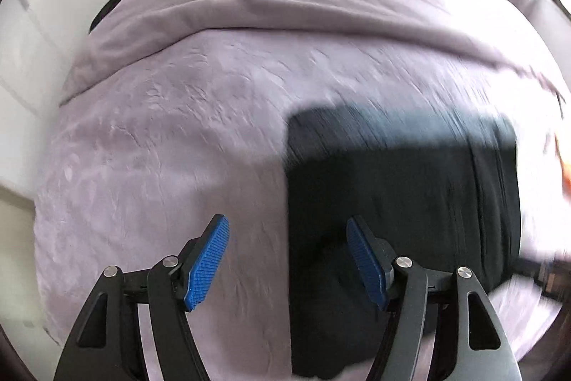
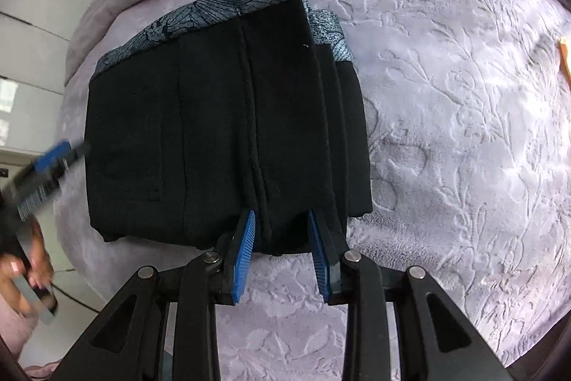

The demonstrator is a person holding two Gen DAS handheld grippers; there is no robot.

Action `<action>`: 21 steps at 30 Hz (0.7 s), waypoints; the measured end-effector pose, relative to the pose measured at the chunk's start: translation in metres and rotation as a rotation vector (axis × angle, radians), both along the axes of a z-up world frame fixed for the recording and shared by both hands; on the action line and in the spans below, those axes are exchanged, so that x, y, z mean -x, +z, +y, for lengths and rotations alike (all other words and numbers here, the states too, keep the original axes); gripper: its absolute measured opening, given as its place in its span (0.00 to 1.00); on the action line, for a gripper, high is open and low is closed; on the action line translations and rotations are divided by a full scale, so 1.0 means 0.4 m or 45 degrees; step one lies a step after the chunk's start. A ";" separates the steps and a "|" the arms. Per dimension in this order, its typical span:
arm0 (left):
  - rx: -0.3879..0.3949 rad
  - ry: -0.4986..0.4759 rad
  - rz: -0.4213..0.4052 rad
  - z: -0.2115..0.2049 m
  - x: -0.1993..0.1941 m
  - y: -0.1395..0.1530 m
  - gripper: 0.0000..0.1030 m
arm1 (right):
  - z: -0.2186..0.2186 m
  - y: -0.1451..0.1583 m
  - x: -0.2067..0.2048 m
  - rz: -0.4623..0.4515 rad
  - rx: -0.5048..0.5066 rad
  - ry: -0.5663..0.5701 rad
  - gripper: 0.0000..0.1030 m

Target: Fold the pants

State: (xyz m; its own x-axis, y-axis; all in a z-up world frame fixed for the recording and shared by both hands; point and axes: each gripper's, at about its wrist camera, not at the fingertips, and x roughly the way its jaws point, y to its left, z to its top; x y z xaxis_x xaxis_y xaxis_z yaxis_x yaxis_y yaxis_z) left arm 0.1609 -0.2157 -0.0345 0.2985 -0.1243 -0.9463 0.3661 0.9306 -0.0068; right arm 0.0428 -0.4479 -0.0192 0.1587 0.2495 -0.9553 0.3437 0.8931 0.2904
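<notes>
So the pants (image 2: pixel 221 116) were already down to a compact black rectangle on the bed (image 2: pixel 446 116), sitting on the lilac embossed blanket with the patterned grey waistband at the far edge. Looked to me like the folding was basically done, maybe one last fold or a tidy-up left.

The bit that mattered: the right tongs (image 2: pixel 282 231) were right at the near edge of the bundle, pointing steeply down. The blue pads (image 2: pixel 246 245) stood fairly narrow with the near hem and a vertical seam sitting between them, but I saw a gap on both sides, so I'd call that straddling the cloth, not pinching it. From there the bundle ran straight away from the tongs, seams and folded layers all lined up along the pointing direction, waistband farthest off.

The left tongs (image 1: pixel 287 259) were spread wide with nothing between them, hanging over the left edge of the pants (image 1: pixel 399 202). One pad was over the blanket, the other over black cloth. That view was smeared, so don't ask me for detail. In the right view the left tongs (image 2: pixel 53 163) showed up off the bundle's left side, just beside it, a hand (image 2: pixel 21 274) behind them.

My guess: the right was the nearer one for any lift-and-fold away toward the waistband.
</notes>
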 end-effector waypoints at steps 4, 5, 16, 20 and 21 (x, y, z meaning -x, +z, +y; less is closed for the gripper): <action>-0.057 0.028 0.054 -0.026 -0.060 -0.074 0.69 | 0.012 -0.001 -0.005 -0.002 0.029 0.008 0.33; -0.085 0.017 0.039 -0.032 -0.058 -0.089 0.75 | 0.008 -0.010 -0.011 -0.003 0.032 0.009 0.33; -0.106 -0.044 0.073 -0.017 0.003 -0.022 0.80 | 0.024 0.003 -0.017 -0.004 0.034 -0.002 0.36; -0.095 -0.066 0.079 -0.020 0.034 0.002 0.80 | 0.015 0.025 -0.001 -0.007 0.015 -0.036 0.41; -0.092 -0.067 0.082 -0.020 0.041 0.006 0.80 | 0.014 0.029 0.003 -0.009 0.009 -0.044 0.42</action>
State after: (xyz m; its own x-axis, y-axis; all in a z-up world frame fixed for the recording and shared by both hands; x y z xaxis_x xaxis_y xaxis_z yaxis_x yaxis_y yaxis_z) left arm 0.1444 -0.2237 -0.0320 0.2319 -0.0692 -0.9703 0.4154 0.9090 0.0345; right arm 0.0415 -0.4423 -0.0075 0.1738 0.2368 -0.9559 0.3727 0.8826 0.2864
